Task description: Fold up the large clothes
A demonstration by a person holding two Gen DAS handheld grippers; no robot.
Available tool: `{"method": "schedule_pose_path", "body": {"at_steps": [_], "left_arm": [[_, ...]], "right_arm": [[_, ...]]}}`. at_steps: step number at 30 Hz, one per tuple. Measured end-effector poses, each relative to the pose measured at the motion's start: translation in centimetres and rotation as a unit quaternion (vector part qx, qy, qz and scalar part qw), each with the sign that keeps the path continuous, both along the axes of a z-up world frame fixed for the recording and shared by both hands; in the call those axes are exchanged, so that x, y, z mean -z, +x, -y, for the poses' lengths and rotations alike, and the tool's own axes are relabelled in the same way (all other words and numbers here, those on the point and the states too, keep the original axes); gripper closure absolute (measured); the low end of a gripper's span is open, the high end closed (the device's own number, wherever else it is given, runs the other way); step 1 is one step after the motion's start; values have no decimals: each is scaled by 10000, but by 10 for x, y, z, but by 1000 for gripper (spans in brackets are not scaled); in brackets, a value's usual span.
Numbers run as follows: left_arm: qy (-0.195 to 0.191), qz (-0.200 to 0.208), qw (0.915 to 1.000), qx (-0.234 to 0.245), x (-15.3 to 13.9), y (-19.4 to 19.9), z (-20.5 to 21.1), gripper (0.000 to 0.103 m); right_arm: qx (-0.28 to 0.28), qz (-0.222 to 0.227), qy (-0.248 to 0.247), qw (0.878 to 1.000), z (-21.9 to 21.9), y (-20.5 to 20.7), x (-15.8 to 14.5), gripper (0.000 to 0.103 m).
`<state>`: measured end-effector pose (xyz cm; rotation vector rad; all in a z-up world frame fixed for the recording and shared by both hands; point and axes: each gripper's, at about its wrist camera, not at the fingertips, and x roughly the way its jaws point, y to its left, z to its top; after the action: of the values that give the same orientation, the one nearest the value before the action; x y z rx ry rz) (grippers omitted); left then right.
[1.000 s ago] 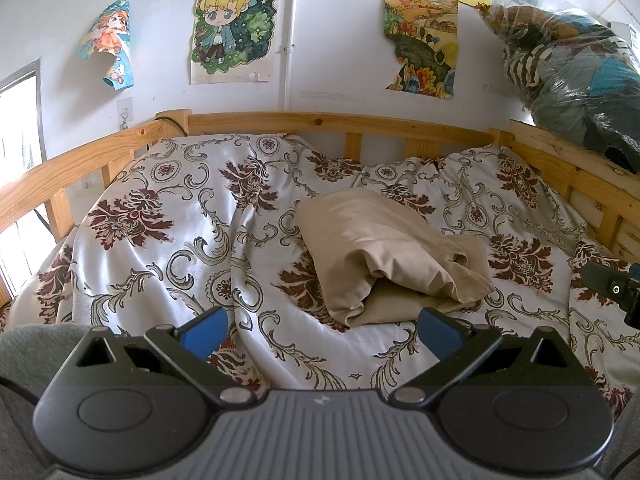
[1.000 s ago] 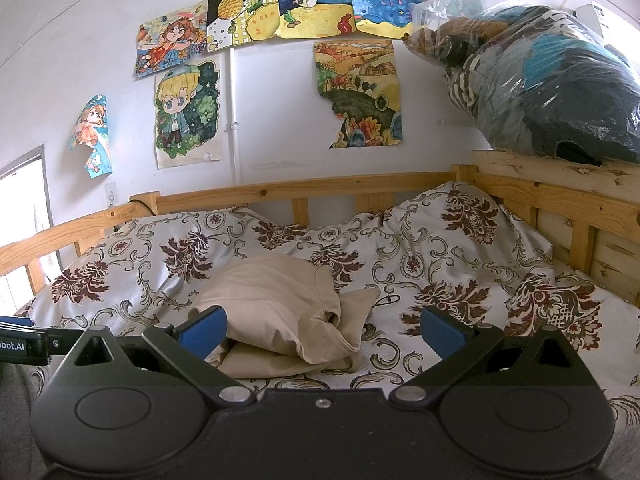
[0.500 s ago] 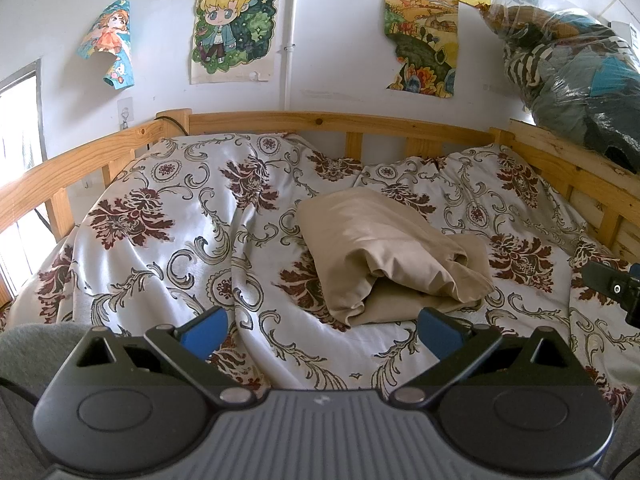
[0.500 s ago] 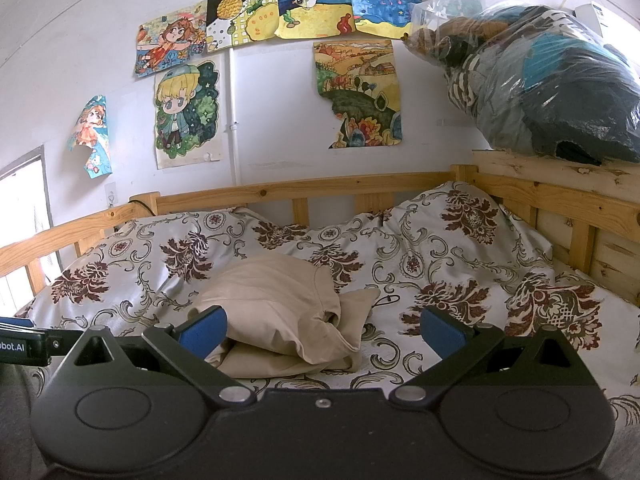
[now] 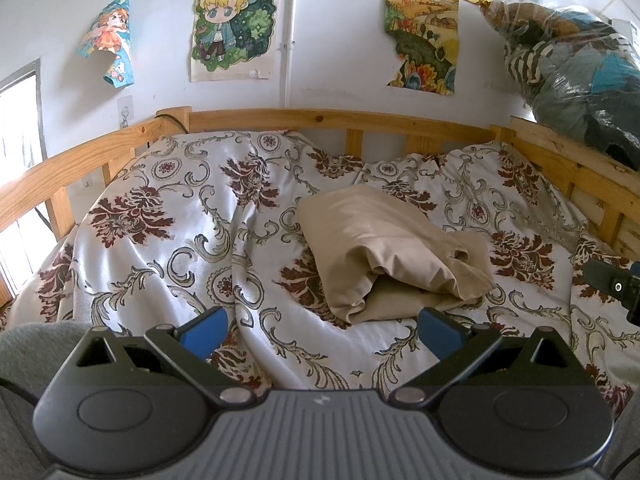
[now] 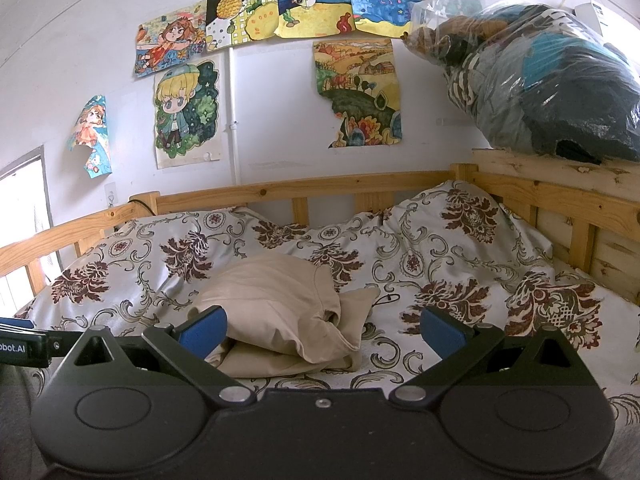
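Clothes (image 5: 384, 252) sit folded on my flowery bed cover (image 5: 168, 240). My left claw (image 5: 320, 328) and right claw (image 6: 322, 330) are both spread apart, holding nothing.

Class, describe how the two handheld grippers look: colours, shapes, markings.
The left gripper and right gripper match: black bodies with round discs, ribbed centre, angled black linkage arms, blue finger pads. White lettering ending "bot.AI" marks the left gripper's side.

White wall (image 6: 280, 152) with cartoon posters (image 6: 186, 112), wooden bed frame (image 5: 320, 118), floral bedspread (image 5: 180, 240), bright window (image 5: 20, 160)
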<state>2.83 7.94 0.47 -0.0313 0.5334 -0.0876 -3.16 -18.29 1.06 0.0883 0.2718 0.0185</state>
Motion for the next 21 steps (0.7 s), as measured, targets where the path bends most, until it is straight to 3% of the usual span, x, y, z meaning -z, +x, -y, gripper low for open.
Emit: {"method": "schedule_pose_path", "body": {"at_steps": [14,21], "left_arm": [[-3,-14,10000,5,-1,1,0,1],[116,-318,9994,33,9,2,-3,1]], "right_arm": [[-4,-2,2,10000,1,0,0,1],[-5,-5,2,10000,1,0,0,1]]}}
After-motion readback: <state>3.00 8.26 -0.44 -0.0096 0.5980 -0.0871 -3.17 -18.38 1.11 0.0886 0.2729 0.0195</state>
